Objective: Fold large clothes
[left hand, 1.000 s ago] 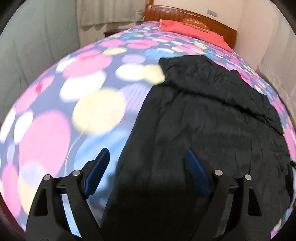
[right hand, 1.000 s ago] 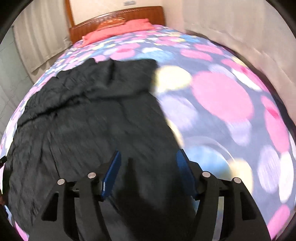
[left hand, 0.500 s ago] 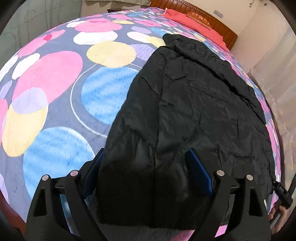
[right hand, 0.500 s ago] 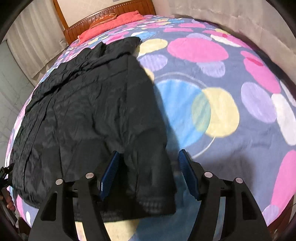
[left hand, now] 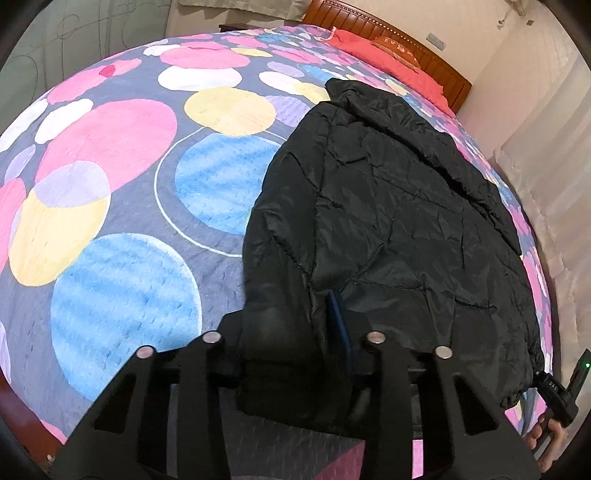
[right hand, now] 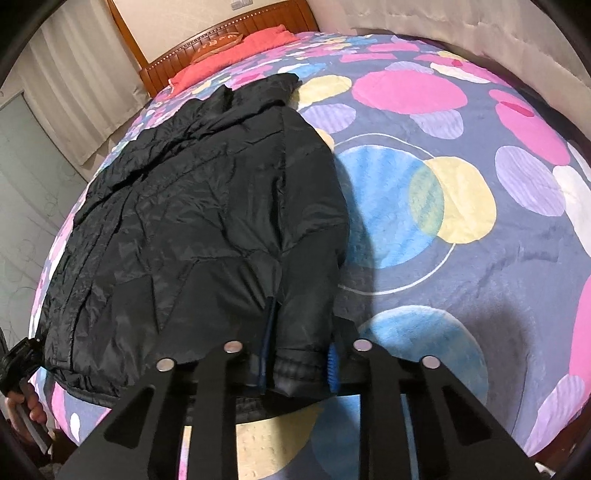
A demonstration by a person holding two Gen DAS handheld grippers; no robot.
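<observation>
As their jaws have just closed, the left tongs (left hand: pixel 295 332) and right tongs (right hand: pixel 299 354) each clamp a near hem corner of the black padded jacket (left hand: pixel 388 221). The jacket lies spread lengthwise on a bed's polka-dot bedspread (left hand: pixel 122 236), collar toward the wooden headboard (left hand: pixel 369 27) and a red pillow (left hand: pixel 365 50).

Bedroom: bed (left hand: pixel 110 192) (wooden headboard (right hand: pixel 221 33)), curtains (right hand: pixel 74 81)

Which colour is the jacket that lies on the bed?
Black. The jacket shows best in the right wrist view.
</observation>
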